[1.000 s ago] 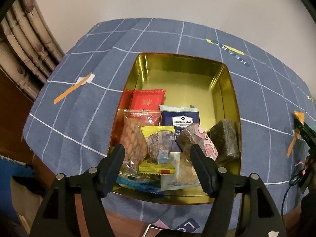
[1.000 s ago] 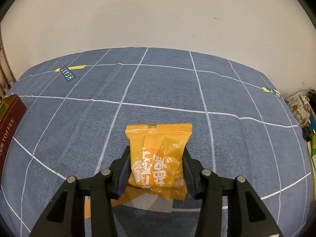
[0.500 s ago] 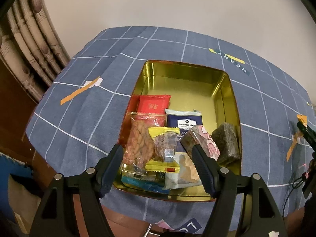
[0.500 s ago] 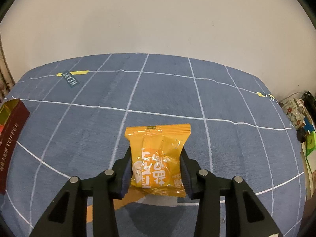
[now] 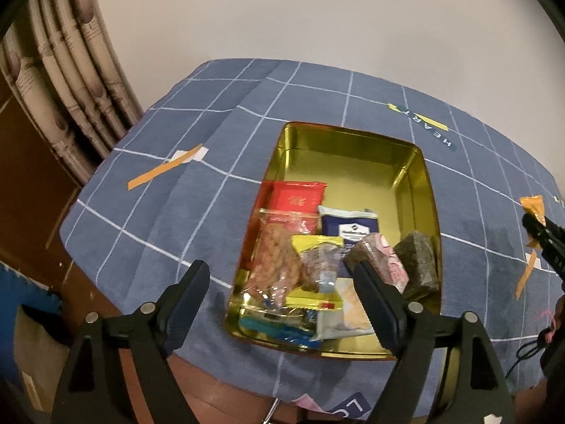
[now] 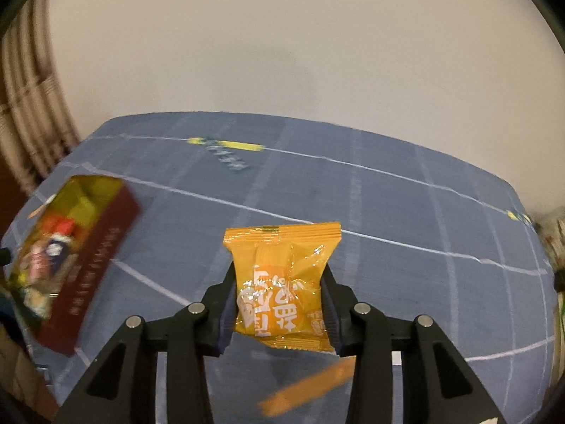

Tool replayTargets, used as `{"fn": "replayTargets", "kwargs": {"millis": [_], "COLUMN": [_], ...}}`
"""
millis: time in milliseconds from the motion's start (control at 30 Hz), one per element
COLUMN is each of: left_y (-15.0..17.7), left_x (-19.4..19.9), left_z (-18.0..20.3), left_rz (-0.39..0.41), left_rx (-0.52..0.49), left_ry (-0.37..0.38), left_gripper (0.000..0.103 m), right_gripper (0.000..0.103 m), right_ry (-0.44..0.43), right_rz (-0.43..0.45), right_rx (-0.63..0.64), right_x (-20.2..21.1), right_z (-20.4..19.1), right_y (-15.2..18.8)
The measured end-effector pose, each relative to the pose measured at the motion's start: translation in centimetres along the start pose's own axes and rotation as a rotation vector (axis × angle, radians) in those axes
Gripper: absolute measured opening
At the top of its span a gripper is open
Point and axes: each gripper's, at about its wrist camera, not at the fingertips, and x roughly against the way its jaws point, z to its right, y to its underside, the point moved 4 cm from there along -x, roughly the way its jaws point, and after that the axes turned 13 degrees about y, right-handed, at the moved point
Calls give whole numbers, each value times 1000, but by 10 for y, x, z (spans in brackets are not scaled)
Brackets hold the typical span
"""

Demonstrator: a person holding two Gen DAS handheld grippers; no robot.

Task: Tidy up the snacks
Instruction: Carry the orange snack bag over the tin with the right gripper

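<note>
Right gripper (image 6: 279,312): both fingers pressed against the sides of one orange snack packet (image 6: 284,279), which stands upright between them at lower centre of the right wrist view, clear of the cloth. White lettering on its front; crimped top edge level. The same packet (image 5: 533,208) and the tip of the right gripper (image 5: 540,238) appear at the far right edge of the left wrist view, well apart from the tin.

Left gripper (image 5: 279,289): fingers spread wide at the bottom of the left wrist view, nothing between them, above the near end of the tin.

One gold tin (image 5: 353,134), rectangular, open, at centre of the left wrist view; its dark red outer wall (image 6: 95,258) shows at the left of the right wrist view, blurred. Far half of the tin bare; near half holds snacks. Count, as far as can be made out:
- 1 red packet (image 5: 298,198)
- 1 navy-and-white packet (image 5: 349,222)
- 1 clear bag of brown pieces (image 5: 277,258)
- 1 yellow-edged wrapper (image 5: 317,265)
- 1 pink-patterned block (image 5: 381,261)
- 1 dark brown block (image 5: 418,263)
- further wrappers underneath, too overlapped to count

Blue checked tablecloth (image 5: 176,212) under everything. Orange tape strips on it: two in the left wrist view (image 5: 164,171) (image 5: 524,275), one blurred in the right wrist view (image 6: 307,387). Curtain (image 5: 63,70) at upper left.
</note>
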Motion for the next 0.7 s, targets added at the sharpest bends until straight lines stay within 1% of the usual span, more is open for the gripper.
{"fn": "replayTargets", "kwargs": {"millis": [133,233,367,500,567,700], "left_y": [4,11,19,24,24,23], "left_x": [3,5,5,5,6,7], "left_z": [-8,-15,-21,-25,-26,-28], "left_rz": [4,2,-10,-19,-17,-9], "left_rx": [19,44,59,77,78,80], "left_ry": [-18,-23,-41,-38,-45,-56], "left_gripper": [84,84,84,84,84,84], "right_gripper": [42,42,42,42,42,42], "right_ry": [-78,-138,-178,-200,-197,-189], "right_rz": [16,18,23,20,21,8], "right_rx": [64,110,146,187,214,249], "right_x": [12,20,29,30,30,25], "right_z": [-46,-84,-123,-156,-172,-192], "right_y": [-9,-15,-14,-18,-21,-21]}}
